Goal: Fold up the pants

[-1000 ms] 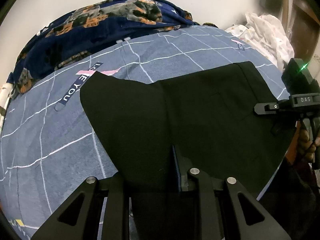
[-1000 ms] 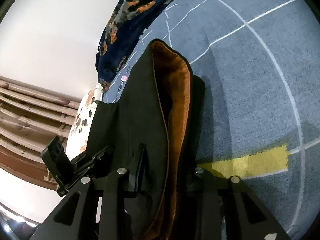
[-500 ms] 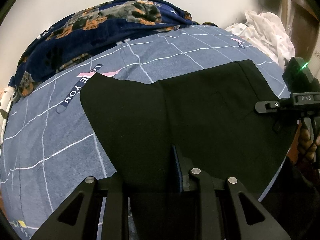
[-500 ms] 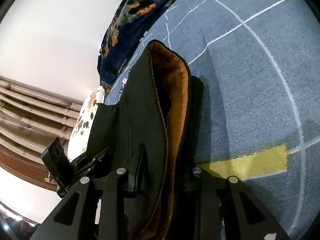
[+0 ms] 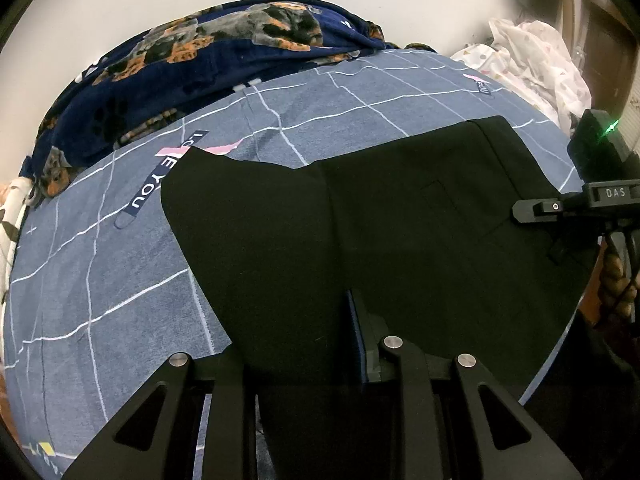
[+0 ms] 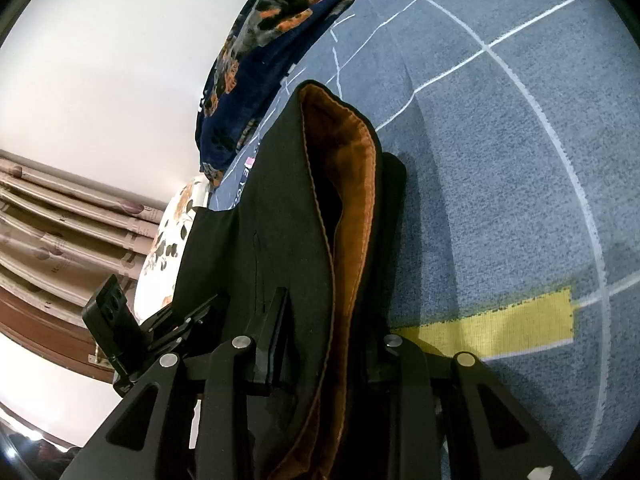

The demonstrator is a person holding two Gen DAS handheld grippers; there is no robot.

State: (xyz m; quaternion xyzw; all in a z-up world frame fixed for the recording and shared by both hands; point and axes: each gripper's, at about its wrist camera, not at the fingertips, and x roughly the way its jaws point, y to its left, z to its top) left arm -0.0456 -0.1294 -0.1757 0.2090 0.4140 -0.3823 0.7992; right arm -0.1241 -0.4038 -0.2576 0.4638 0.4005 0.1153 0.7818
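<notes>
Left claw point(image 5: 312, 364): clenched on the near edge of the black pants point(image 5: 400, 216).
Right claw point(image 6: 320, 344): clenched on the orange-lined waistband point(image 6: 352, 184).
Location: the pants lie flat on the blue grid-patterned bed point(image 5: 100, 264).
Technique: lift both held edges together, keep the cloth taut, and lay edge onto edge.
Orientation: long axis runs left-right in the left view, waistband toward the right claw.

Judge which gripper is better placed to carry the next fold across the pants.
Left, probably. The left gripper grips one end of the black pants, the cloth lying flat ahead of it across the blue bedspread. The right gripper grips the orange-lined opening at the far end.
</notes>
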